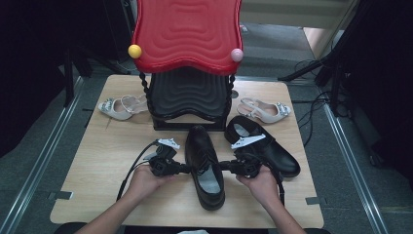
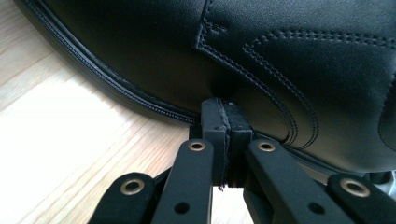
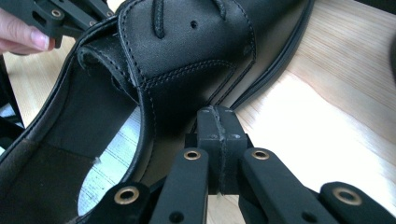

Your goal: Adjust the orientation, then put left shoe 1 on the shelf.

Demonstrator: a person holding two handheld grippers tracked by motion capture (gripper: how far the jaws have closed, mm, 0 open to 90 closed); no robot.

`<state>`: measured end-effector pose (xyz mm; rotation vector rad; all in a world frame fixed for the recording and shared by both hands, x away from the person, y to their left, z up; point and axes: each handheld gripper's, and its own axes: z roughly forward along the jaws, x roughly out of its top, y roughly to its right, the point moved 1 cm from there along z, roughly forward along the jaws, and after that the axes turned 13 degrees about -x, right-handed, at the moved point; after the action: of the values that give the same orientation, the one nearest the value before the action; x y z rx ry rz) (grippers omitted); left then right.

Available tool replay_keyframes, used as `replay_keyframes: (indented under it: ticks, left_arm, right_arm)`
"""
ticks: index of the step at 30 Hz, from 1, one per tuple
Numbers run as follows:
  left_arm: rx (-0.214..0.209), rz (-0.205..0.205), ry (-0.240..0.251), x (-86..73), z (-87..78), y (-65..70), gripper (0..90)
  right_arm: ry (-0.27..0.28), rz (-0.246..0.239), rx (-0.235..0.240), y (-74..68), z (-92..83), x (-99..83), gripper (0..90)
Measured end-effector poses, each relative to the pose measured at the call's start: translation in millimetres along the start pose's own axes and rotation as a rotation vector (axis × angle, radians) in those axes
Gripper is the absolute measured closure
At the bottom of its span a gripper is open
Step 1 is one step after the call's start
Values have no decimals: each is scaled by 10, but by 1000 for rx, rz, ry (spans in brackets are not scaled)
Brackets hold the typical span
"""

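Black shoe [image 1: 205,163] squeezed between closed left gripper [image 1: 184,168], right gripper [image 1: 225,165].

A light wooden table [image 1: 97,195] stands on grey carpet floor [image 1: 34,146], dark surroundings at both sides. A red and black wavy shelf rack [image 1: 187,29] sits at its far edge. Black cables [image 1: 311,105] lie on the floor at right.
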<state>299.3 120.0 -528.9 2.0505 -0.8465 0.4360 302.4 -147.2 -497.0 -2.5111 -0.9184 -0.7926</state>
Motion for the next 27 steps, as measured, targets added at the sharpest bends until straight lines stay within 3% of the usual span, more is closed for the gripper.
replay_keyframes:
  ticks: [4,10,12,13,15,16,18,20,23,25,27]
  left_arm:
    - [4,12,-9,28,36,14,900]
    - [-21,35,-16,47,57,-4,900]
    - [-6,46,-31,46,27,-11,848]
    - [-14,42,-33,50,6,-15,788]
    - [-23,40,-36,56,-27,-18,731]
    - [-22,57,-12,67,-123,-29,709]
    - [-51,26,12,75,-201,-58,663]
    - [-52,8,27,79,-273,-70,622]
    - [-47,15,31,82,-332,-59,618]
    - [-39,42,40,118,-418,-9,624]
    - [-58,41,50,161,-480,33,644]
  right_arm:
    - [-5,13,-1,36,-29,-24,900]
    - [-7,31,-7,104,-59,-48,900]
    - [-6,37,-2,124,-64,-43,888]
    - [1,41,-13,134,-74,-40,831]
    - [7,43,-23,147,-89,-34,829]
    - [30,57,-13,175,-137,-24,828]
    - [53,91,3,215,-185,-15,798]
    - [64,109,16,236,-211,-9,784]
    - [66,117,19,240,-241,0,771]
    - [66,122,19,230,-273,12,770]
    - [74,125,18,216,-308,20,761]
